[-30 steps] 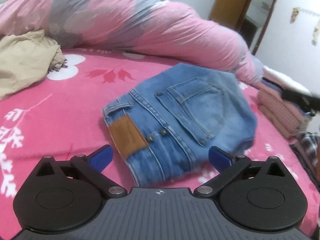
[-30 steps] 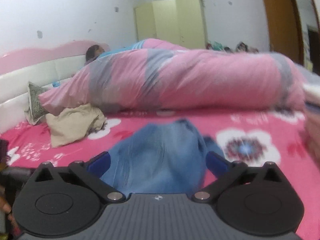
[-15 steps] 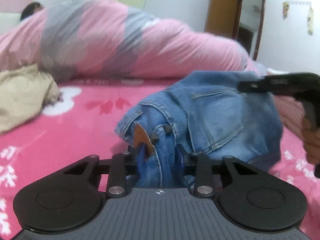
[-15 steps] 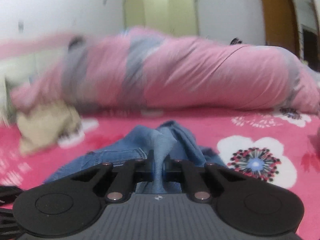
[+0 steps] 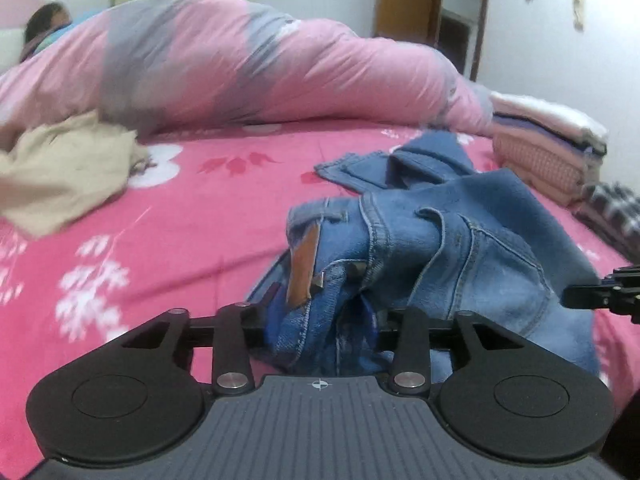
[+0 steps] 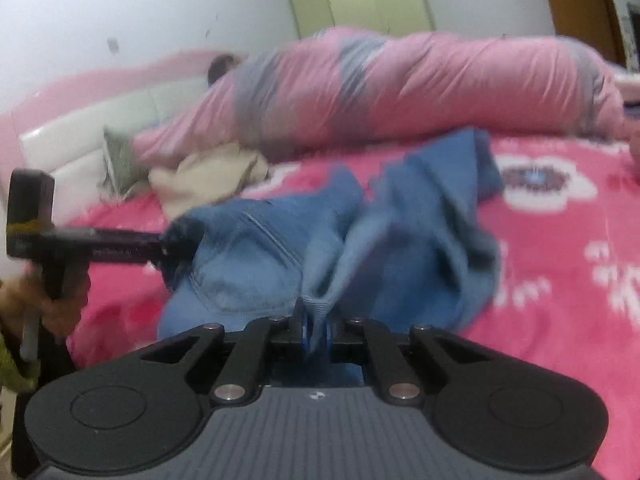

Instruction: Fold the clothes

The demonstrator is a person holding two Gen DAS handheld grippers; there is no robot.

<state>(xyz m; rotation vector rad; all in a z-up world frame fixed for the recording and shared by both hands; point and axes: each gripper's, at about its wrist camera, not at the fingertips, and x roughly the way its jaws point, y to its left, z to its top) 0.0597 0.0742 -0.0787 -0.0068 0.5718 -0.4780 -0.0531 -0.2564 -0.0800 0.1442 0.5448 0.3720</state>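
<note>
The left gripper [image 5: 320,332] is clamped on a thick bunch of the jeans [image 5: 460,248] at the waistband, next to the brown leather patch [image 5: 304,268]; its jaws have just eased a little wider, with the denim still packed between them. The right gripper [image 6: 316,332] is pinched nearly closed on a thin fold of the same jeans, the blue cloth rising out of the narrow gap in the lower middle of the right wrist frame. The jeans lie rumpled on the pink flowered bedsheet [image 5: 200,216], filling the middle and right of the left wrist frame, one part trailing toward the upper right. In the left wrist view the tip of the right gripper shows at the right edge, against the denim. In the right wrist view a hand [image 6: 52,304] holds the left gripper's handle at the left edge. A beige garment [image 5: 60,172] sits at the left, a pink and grey duvet [image 5: 240,60] across the top, and folded clothes [image 5: 548,148] at the upper right
</note>
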